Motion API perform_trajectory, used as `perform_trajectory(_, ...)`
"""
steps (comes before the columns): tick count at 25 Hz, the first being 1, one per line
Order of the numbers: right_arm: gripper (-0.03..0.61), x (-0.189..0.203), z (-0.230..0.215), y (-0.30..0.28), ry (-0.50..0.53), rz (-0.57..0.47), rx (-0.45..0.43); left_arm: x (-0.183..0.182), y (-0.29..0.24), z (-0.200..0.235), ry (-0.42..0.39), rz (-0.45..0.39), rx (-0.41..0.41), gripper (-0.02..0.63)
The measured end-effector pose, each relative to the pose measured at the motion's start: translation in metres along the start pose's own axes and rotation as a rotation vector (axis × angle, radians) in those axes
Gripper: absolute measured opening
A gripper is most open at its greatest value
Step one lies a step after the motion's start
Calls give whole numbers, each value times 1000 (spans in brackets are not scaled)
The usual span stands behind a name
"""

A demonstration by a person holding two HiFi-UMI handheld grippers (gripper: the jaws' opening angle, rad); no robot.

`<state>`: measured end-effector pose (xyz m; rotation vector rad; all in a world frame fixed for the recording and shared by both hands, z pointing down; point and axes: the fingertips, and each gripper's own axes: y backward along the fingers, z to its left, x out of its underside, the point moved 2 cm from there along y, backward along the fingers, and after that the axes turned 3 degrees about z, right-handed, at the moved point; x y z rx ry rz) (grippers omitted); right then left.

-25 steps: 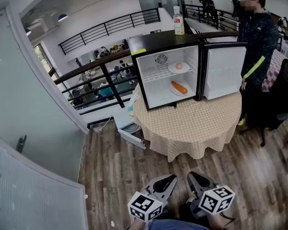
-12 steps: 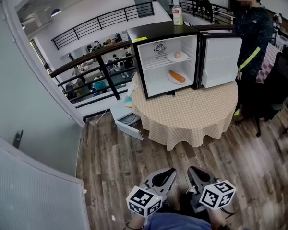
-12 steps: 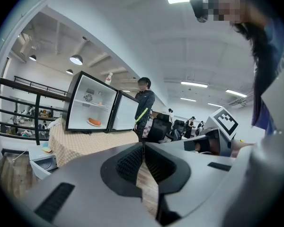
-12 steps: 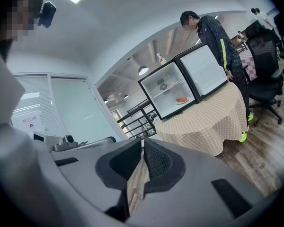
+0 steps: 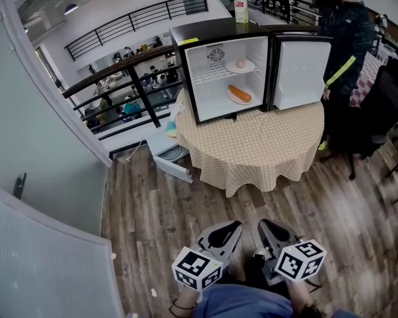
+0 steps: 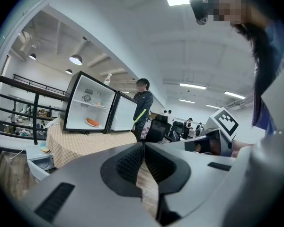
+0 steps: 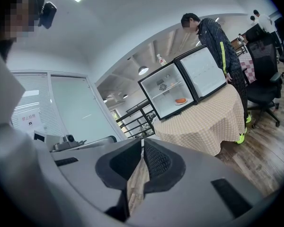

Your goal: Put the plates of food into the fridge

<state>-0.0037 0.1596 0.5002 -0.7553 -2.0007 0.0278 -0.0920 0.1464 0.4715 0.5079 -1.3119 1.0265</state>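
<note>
A small black fridge [image 5: 186,58] stands open on a round table [image 5: 252,151] with a checked cloth, its door [image 5: 300,75] swung right. On the upper shelf is a plate with a pale round food [image 5: 241,65]. On the fridge floor lies a plate with an orange sausage-like food [image 5: 238,95], also seen as the orange food [image 6: 92,122] and the orange food [image 7: 181,100]. My left gripper [image 5: 233,229] and right gripper [image 5: 264,227] hang low near my body, far from the table, both shut on nothing.
A person in dark clothes [image 5: 341,38] stands right of the fridge door. A bottle [image 5: 239,8] is on the fridge top. A black railing [image 5: 113,78] runs behind the table, a glass wall [image 5: 26,177] at left, an office chair [image 5: 385,111] at right, a white open unit [image 5: 167,158] on the floor.
The view has drifted back and down: fridge and table sit slightly higher and farther in the frame. Both grippers stay low and shut.
</note>
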Motion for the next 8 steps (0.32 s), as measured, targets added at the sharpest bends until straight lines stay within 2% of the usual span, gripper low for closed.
perform_trajectory(8,31,-6,-7,4,4,-8,8,-3,-8,-5,-2,-7,11,18)
